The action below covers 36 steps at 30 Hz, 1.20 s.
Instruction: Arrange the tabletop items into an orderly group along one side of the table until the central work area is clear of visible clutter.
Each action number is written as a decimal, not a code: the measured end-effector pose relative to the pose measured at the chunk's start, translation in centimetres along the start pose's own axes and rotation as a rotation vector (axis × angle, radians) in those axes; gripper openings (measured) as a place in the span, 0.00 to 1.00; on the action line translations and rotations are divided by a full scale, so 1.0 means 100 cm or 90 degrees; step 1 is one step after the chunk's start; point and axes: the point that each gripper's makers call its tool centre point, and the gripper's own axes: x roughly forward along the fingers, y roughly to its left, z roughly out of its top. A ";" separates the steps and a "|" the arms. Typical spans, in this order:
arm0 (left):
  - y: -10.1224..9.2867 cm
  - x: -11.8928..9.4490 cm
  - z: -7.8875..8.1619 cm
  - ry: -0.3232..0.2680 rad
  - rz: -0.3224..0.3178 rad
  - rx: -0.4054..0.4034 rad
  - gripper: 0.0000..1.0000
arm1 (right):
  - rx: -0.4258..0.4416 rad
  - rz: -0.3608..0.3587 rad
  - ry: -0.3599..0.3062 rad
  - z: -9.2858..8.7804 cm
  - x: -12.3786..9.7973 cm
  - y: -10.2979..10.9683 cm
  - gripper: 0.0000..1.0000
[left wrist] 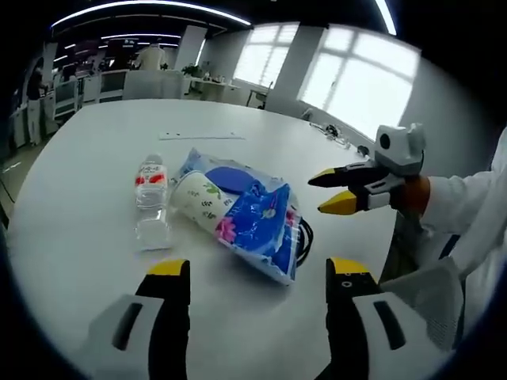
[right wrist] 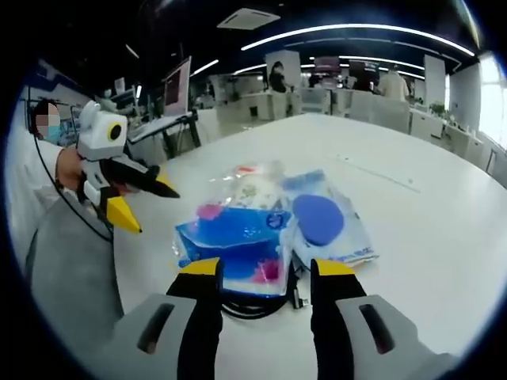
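Left gripper view: left tongs (left wrist: 257, 273) open, empty, just short of blue tissue pack (left wrist: 257, 218); water bottle (left wrist: 151, 198) and paper cup (left wrist: 198, 199) beside it on white counter (left wrist: 95, 142). Right tongs (left wrist: 333, 190) open, hovering nearby. Black cable (right wrist: 261, 305) mostly hidden under pack.

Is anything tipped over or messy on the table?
Yes. The water bottle lies on its side instead of standing, and a paper cup lies tipped against the blue packets, with a black cable poking out underneath.

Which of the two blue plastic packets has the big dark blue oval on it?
The paler blue plastic packet, farther from the coiled black cable. The brighter blue floral packet shows pink flowers instead.
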 end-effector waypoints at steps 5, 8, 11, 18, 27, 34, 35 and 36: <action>0.000 0.006 -0.003 0.007 0.005 -0.005 0.63 | 0.004 0.001 0.006 -0.004 0.005 -0.004 0.41; 0.000 0.010 -0.005 0.011 0.006 -0.010 0.63 | 0.007 0.002 0.012 -0.008 0.008 -0.006 0.40; 0.001 0.013 -0.007 0.017 0.006 -0.009 0.62 | 0.006 0.003 0.016 -0.010 0.010 -0.007 0.39; 0.003 0.018 -0.011 0.025 0.008 -0.016 0.56 | 0.015 0.007 0.022 -0.015 0.016 -0.009 0.35; 0.003 0.024 -0.018 0.035 0.012 -0.032 0.48 | 0.008 0.015 0.027 -0.018 0.024 -0.010 0.28; -0.001 0.029 -0.023 0.043 0.006 -0.041 0.41 | 0.011 0.020 0.031 -0.020 0.028 -0.011 0.23; -0.002 0.029 -0.023 0.044 0.004 -0.043 0.40 | 0.011 0.020 0.031 -0.021 0.028 -0.012 0.23; -0.002 0.030 -0.024 0.046 0.003 -0.045 0.38 | 0.011 0.020 0.031 -0.021 0.029 -0.012 0.22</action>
